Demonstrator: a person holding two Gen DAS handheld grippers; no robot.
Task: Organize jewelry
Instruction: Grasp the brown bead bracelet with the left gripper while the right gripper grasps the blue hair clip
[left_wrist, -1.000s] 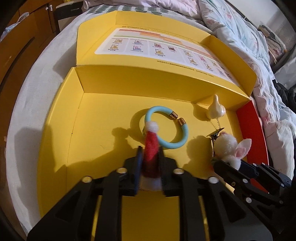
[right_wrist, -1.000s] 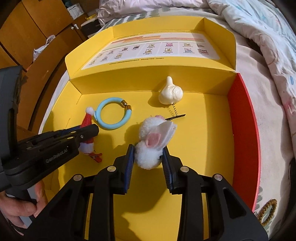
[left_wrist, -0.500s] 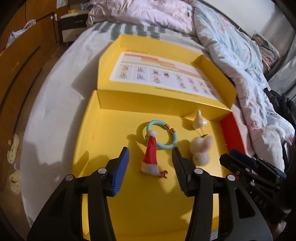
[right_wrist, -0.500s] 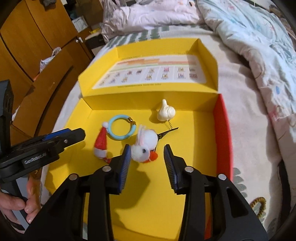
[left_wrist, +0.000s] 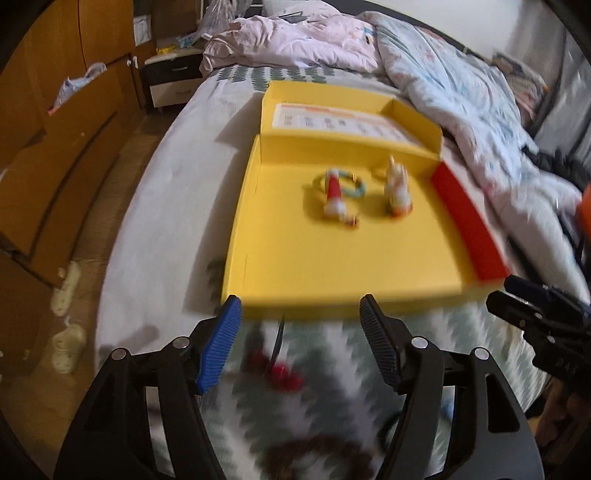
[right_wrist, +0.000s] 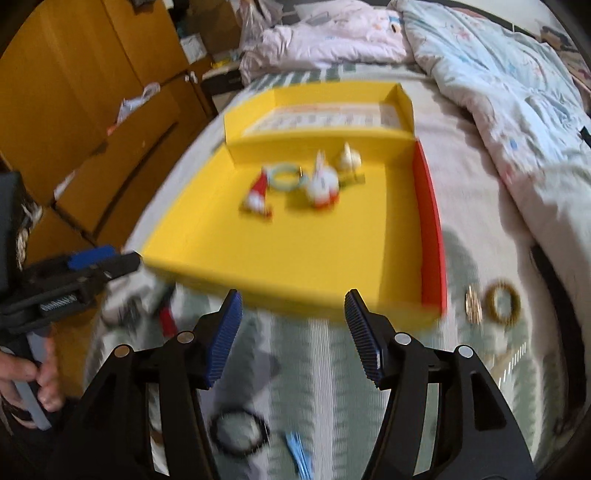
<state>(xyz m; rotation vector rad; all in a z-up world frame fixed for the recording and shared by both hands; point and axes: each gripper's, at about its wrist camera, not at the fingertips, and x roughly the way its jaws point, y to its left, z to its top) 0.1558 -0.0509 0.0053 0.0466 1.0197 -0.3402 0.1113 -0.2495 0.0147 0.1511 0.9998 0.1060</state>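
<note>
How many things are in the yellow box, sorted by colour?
Red and white: 1, the hat
Blue: 1, the ring
White: 2, the bunny and the charm
Total: 4 in the box
</note>
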